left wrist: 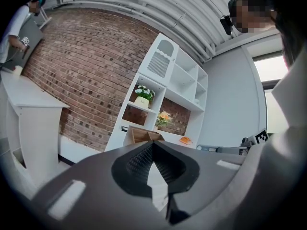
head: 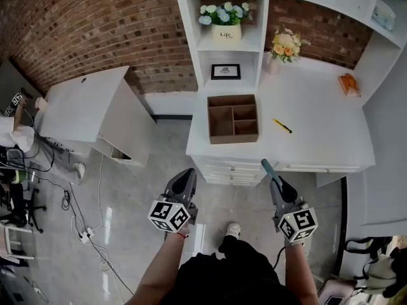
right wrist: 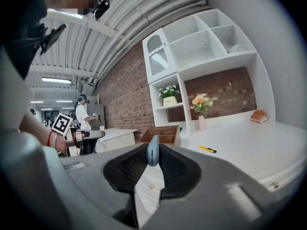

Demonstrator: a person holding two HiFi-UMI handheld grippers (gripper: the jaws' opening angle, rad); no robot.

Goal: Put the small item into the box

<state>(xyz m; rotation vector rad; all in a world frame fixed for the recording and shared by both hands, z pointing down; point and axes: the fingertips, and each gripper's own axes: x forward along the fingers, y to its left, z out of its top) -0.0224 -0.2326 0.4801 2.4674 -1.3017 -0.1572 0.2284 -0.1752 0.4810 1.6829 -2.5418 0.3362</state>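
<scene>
**Small item is being carried; box is waiting on the worktop**

The right gripper [head: 268, 170] is holding the small blue-grey item [right wrist: 152, 150] clamped at the tips of its jaws, well apart from the wooden box [head: 233, 139] on the white worktop [head: 305, 142]. The left gripper [head: 189, 172] is keeping its jaws together, with nothing in them. To my eye the carrying step is in hand. Next, the item is needing a reach forward over one compartment, and only then a release.
</scene>
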